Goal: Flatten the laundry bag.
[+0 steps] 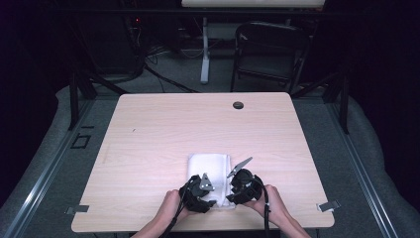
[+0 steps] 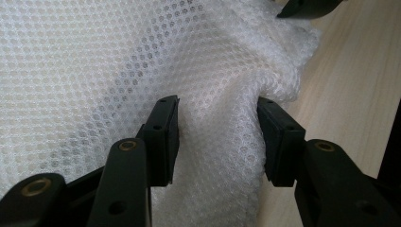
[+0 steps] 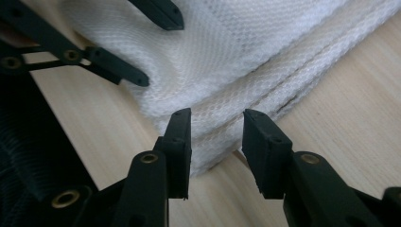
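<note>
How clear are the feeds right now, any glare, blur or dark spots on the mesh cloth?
High view: table evenly lit, room beyond it dark, white mesh cloth washed out with no weave visible. Left gripper view: weave sharp near the jaws, softer and brighter at top. Right gripper view: cloth's folded edges crisp, left corner in deep shadow.

Tabletop [image 1: 163, 129] bare beyond folded white mesh cloth [image 1: 208, 166]; small dark grommet [image 1: 238, 105] near far edge.

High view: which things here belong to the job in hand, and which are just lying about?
In the job:
- folded white mesh cloth
- left gripper, jaws astride a raised fold of it
- right gripper, jaws at its layered edge

Lying about:
- round dark cap in the table
- folding chair behind
- metal clips at the table's near corners
</note>
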